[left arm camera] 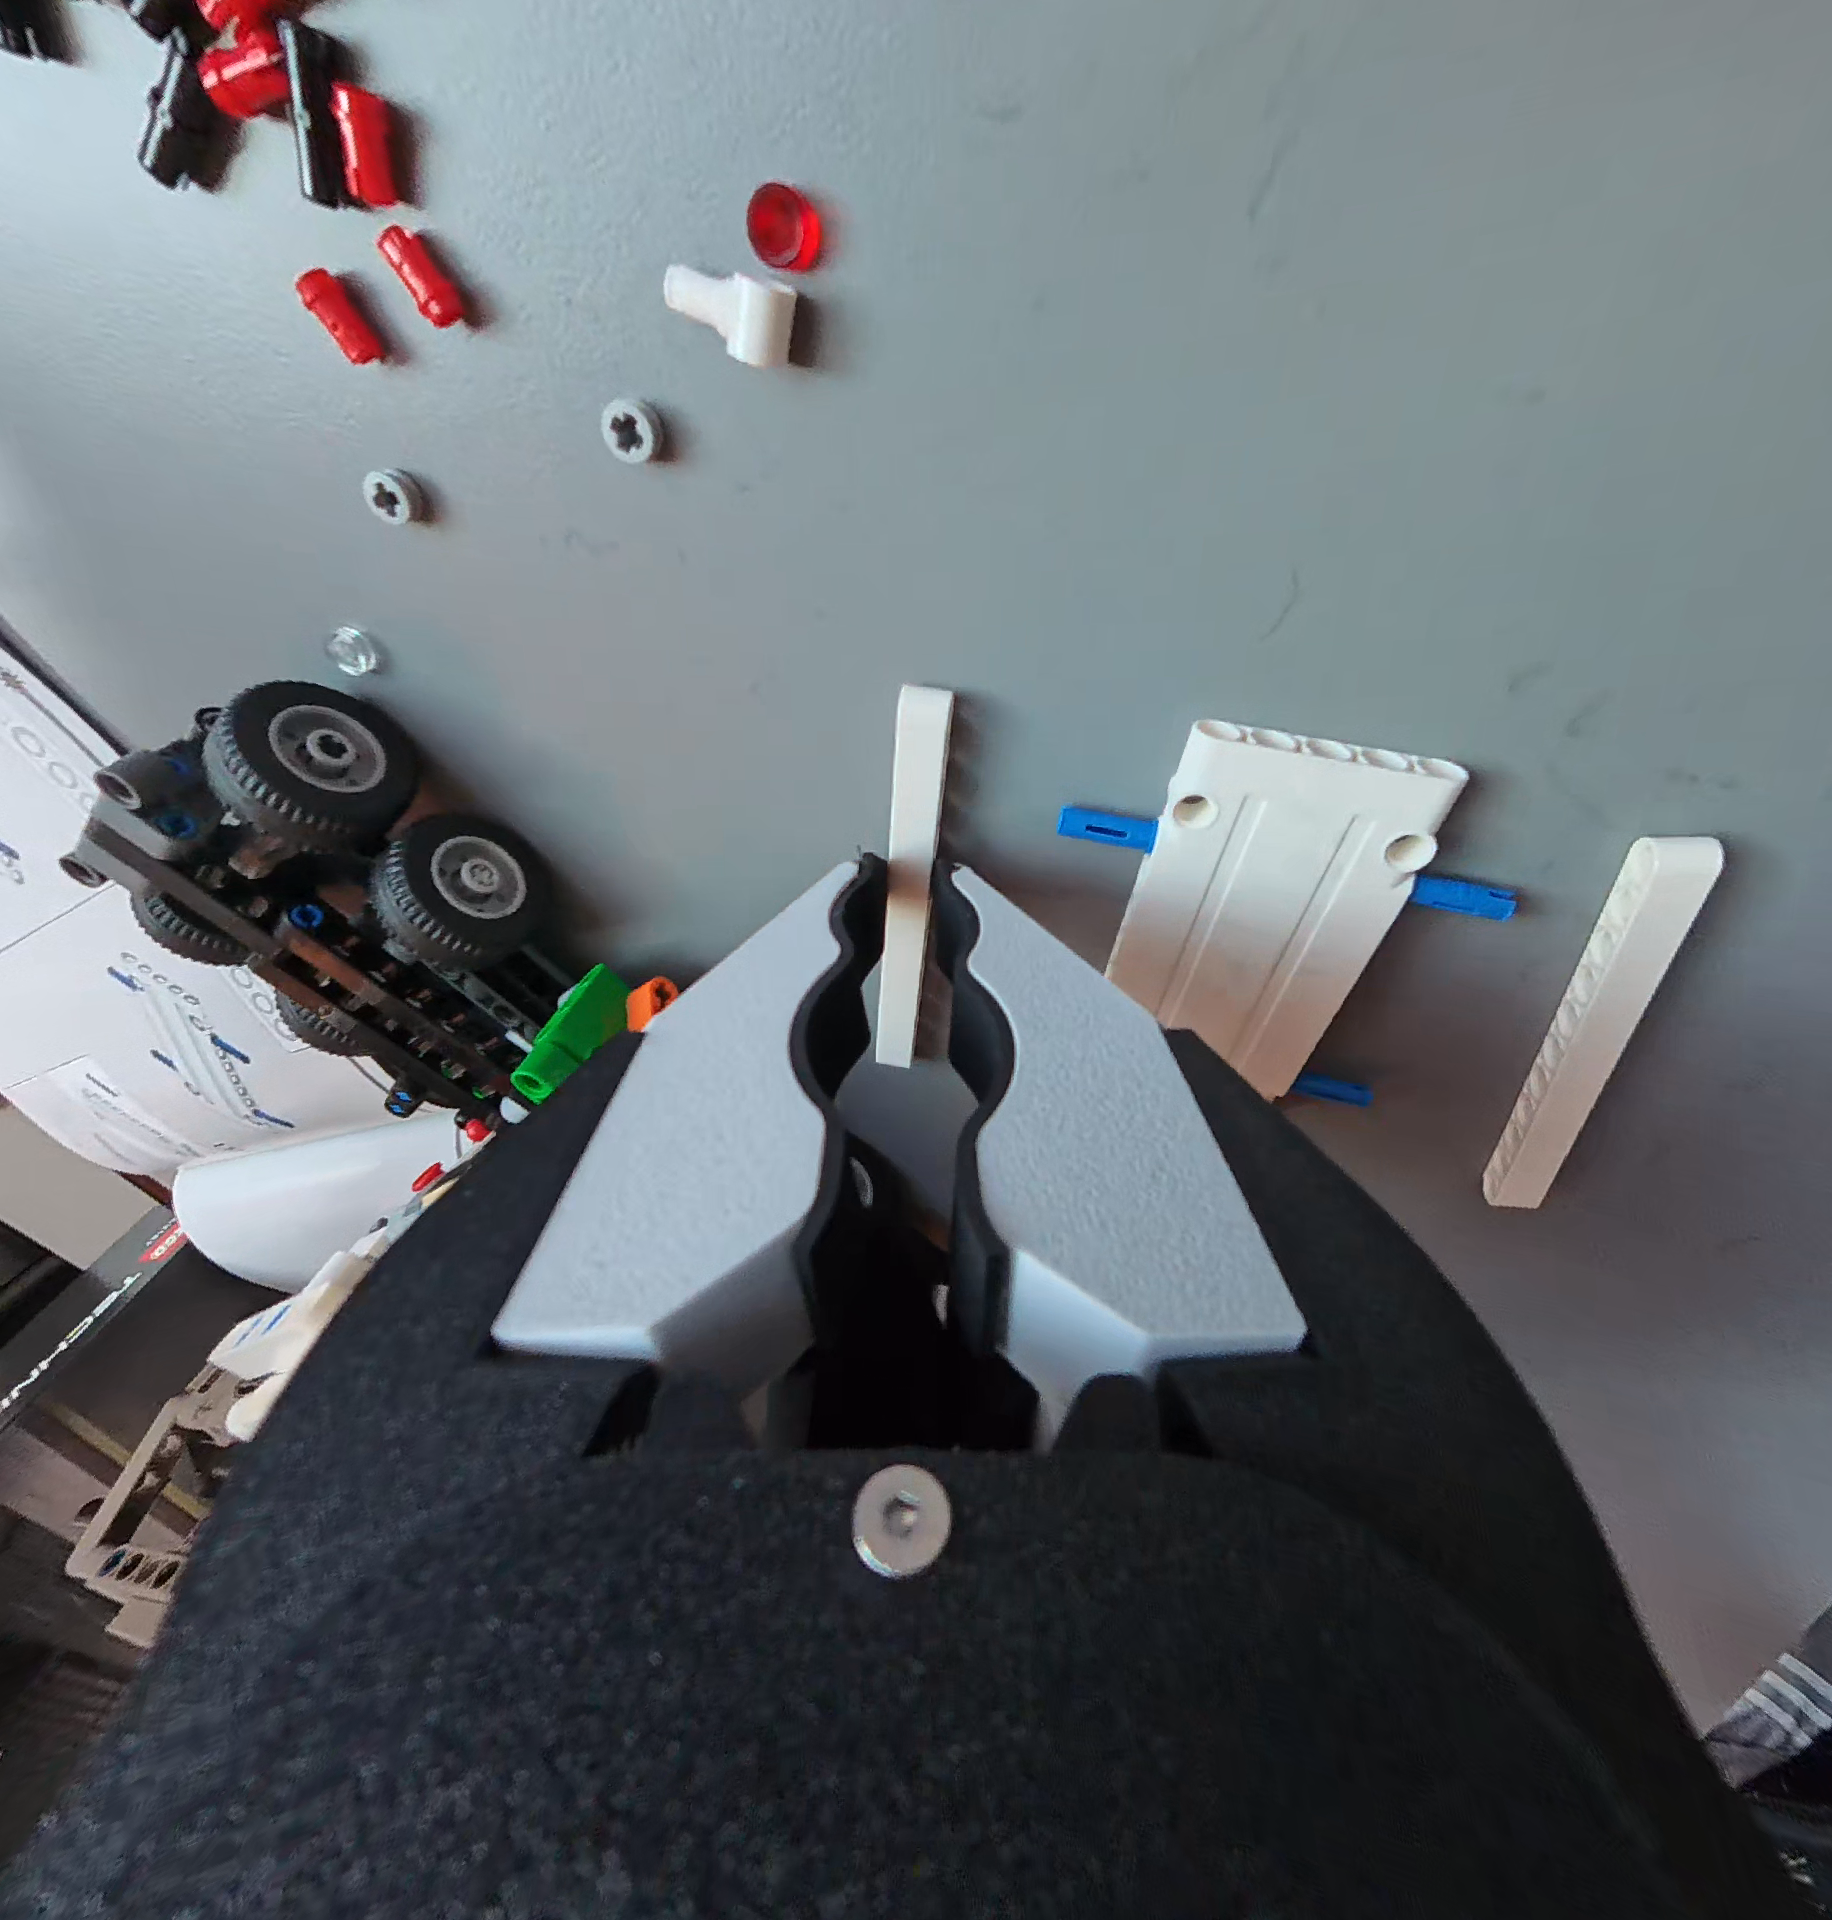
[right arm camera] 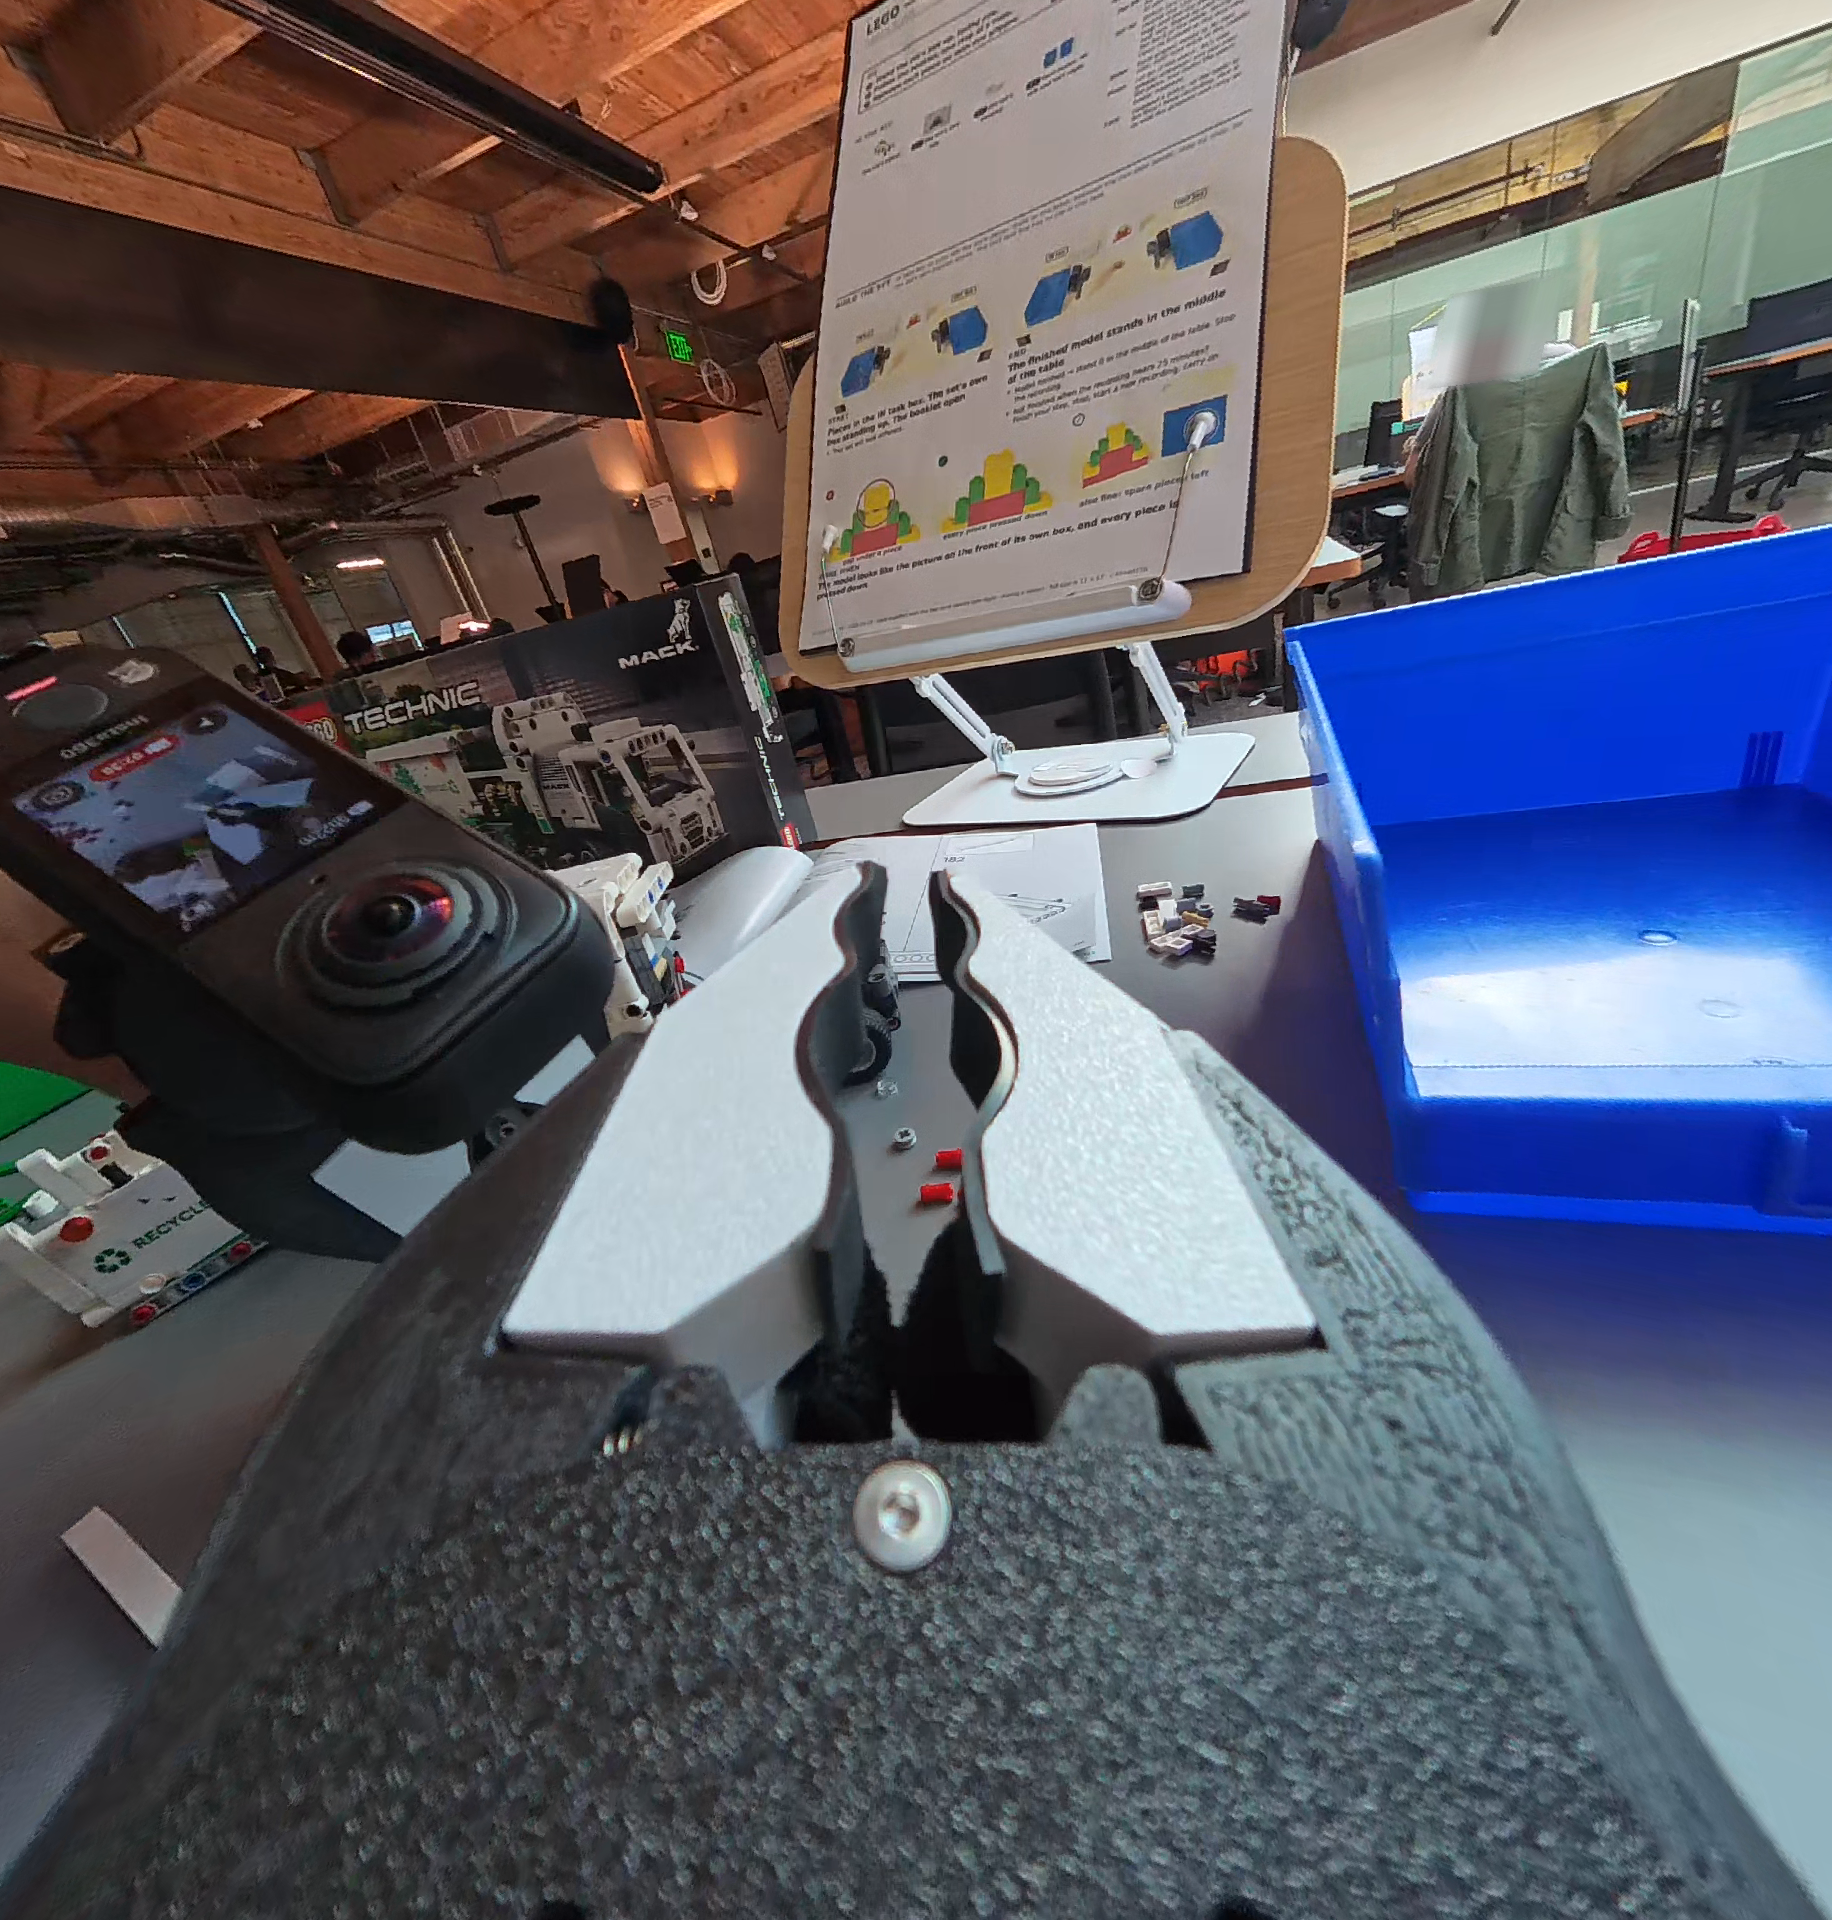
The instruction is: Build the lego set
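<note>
Grey worktop [left arm camera: 1203, 468] lies under the left gripper [left arm camera: 904, 883], its fingers clamped on a white beam [left arm camera: 917, 831]. Right gripper [right arm camera: 907, 894] is held level above the worktop, fingers slightly apart, holding nothing.

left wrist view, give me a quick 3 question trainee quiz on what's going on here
1. True or false: the left tool is shut on a white beam.
2. Multiple choice: what sticks out of the sides of the white panel? A) red pins B) blue pins C) grey bushes
3. Fill in: the wheeled chassis lies to the ____ of the tool in this view.

Key
1. True: the beam sits edge-on between the fingertips, which close on it.
2. B: blue pins show on both sides of the panel.
3. Left: it rests on the grey table, partly over the open booklet.
</note>
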A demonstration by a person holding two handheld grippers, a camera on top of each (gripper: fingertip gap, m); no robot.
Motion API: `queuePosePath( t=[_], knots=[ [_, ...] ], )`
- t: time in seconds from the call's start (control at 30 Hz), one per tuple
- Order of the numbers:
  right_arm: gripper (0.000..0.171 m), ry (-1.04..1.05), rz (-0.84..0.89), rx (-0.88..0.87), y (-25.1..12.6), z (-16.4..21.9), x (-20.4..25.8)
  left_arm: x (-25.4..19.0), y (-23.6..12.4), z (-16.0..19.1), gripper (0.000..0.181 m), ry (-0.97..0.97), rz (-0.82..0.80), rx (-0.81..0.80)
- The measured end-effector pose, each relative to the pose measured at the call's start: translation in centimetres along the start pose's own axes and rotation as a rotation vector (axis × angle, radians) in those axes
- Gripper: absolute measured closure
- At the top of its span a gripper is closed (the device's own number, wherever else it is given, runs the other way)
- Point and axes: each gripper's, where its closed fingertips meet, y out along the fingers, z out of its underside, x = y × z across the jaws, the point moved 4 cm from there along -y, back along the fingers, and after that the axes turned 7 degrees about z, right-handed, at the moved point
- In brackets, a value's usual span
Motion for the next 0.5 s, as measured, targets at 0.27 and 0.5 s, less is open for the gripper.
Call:
queuePosePath(
  t=[0.27, 0.5],
  knots=[
    [0.163, -0.018, -0.03, 0.027, 0.3, 0.4, 0.5, -0.1, -0.4, 0.3, 0.159, -0.047, -0.077, -0.091],
    [0.161, -0.071, -0.137, 0.054, 0.5, 0.9, 2.7, -2.4, -4.3, 4.1, 0.156, -0.235, -0.078, -0.313]
  ],
)
